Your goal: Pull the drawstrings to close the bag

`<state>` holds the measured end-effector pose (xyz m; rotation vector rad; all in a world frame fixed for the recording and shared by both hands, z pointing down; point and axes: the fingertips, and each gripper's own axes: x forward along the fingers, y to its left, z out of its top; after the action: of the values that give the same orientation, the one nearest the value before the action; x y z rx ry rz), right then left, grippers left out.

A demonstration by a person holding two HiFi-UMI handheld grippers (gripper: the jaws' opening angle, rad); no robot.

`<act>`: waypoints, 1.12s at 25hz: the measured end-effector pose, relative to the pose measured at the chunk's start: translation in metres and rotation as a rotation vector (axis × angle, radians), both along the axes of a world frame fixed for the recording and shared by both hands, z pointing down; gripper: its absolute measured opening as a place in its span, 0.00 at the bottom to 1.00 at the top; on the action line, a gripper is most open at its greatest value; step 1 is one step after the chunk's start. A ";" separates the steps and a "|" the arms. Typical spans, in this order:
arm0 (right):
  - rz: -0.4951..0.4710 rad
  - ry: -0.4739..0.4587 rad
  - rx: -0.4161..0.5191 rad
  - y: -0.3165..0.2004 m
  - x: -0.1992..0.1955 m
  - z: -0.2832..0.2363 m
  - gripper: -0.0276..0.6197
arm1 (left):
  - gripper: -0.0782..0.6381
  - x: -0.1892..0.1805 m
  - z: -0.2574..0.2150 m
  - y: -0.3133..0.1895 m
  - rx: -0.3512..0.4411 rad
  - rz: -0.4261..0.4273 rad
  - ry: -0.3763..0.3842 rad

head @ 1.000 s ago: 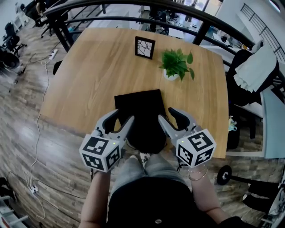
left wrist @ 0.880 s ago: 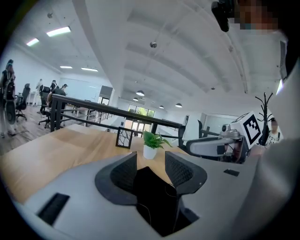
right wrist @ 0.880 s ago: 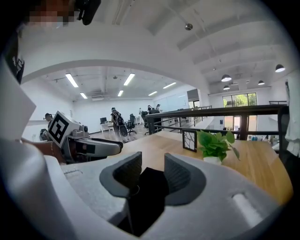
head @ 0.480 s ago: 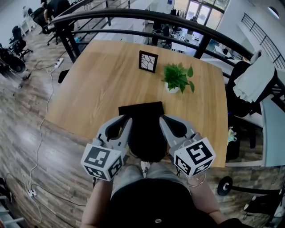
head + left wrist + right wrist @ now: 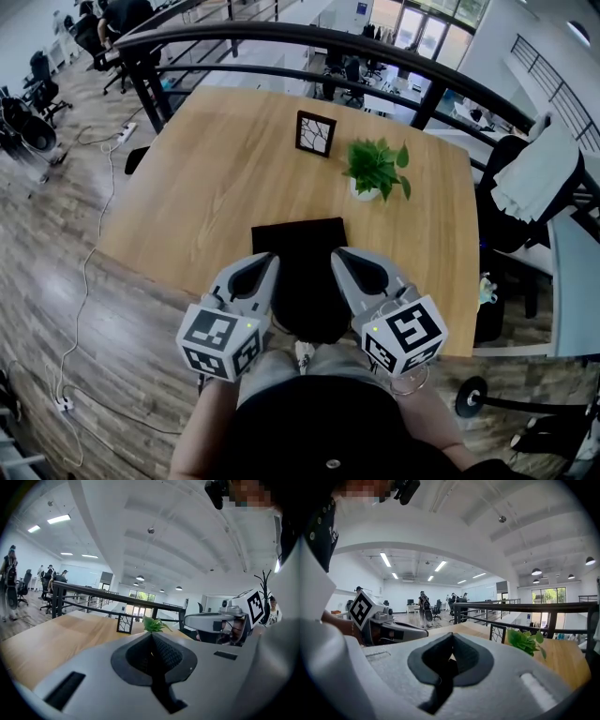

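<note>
— Largest entry?
— Light wooden table point(image 5: 206, 169).
— The task's item?
— Flat black fabric bag point(image 5: 305, 258), at the middle of the near edge, its rounded end over that edge.
— Tools?
— Left gripper point(image 5: 270, 261) just beside the bag's left side, right gripper point(image 5: 339, 255) just beside its right. Both pairs of jaws have just been closing and now meet pad to pad; no cord shows between them.
— Smaller lots?
— Green leafy plant in a white pot point(image 5: 377, 169) and a black-framed picture point(image 5: 315, 133), toward the far edge.
</note>
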<state>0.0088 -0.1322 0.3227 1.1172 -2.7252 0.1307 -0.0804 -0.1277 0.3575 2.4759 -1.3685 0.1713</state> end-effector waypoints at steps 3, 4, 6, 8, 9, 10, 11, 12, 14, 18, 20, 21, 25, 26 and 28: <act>0.015 -0.003 0.008 0.000 0.002 0.000 0.04 | 0.13 0.002 0.002 0.001 -0.010 0.011 -0.005; 0.023 -0.004 0.015 0.000 0.004 -0.001 0.04 | 0.13 0.003 0.002 0.002 -0.010 0.015 -0.001; 0.034 -0.009 0.028 -0.001 0.006 -0.004 0.04 | 0.13 0.005 0.002 0.003 -0.009 0.026 0.012; 0.045 -0.012 0.031 -0.001 0.008 -0.005 0.04 | 0.13 0.007 0.002 0.004 -0.010 0.033 0.020; 0.048 -0.014 0.029 -0.001 0.009 -0.005 0.04 | 0.13 0.007 0.002 0.004 -0.011 0.034 0.021; 0.046 -0.014 0.026 -0.001 0.009 -0.005 0.04 | 0.13 0.008 0.002 0.004 -0.013 0.036 0.022; 0.039 -0.014 0.022 0.000 0.008 -0.004 0.04 | 0.13 0.008 0.002 0.005 -0.014 0.038 0.023; 0.027 -0.011 0.018 0.001 0.007 -0.003 0.04 | 0.13 0.009 0.003 0.005 -0.015 0.040 0.026; -0.002 -0.005 0.008 0.004 0.003 0.000 0.04 | 0.13 0.011 0.003 0.006 -0.017 0.048 0.036; -0.019 0.000 -0.003 0.009 0.000 0.004 0.04 | 0.13 0.015 0.005 0.008 -0.025 0.060 0.053; -0.023 -0.003 -0.010 0.009 0.000 0.005 0.04 | 0.13 0.016 0.007 0.010 -0.028 0.062 0.055; -0.027 -0.005 -0.013 0.009 0.000 0.006 0.04 | 0.13 0.017 0.007 0.010 -0.029 0.063 0.056; -0.033 -0.006 -0.026 0.010 0.000 0.008 0.04 | 0.13 0.017 0.007 0.011 -0.033 0.063 0.063; -0.034 -0.005 -0.029 0.010 -0.001 0.009 0.04 | 0.13 0.017 0.007 0.011 -0.034 0.062 0.063; -0.038 -0.005 -0.037 0.011 -0.001 0.010 0.04 | 0.13 0.017 0.007 0.011 -0.036 0.062 0.062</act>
<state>0.0080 -0.1214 0.3326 1.0566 -2.7352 0.1776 -0.0633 -0.1166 0.3647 2.4744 -1.2537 0.1300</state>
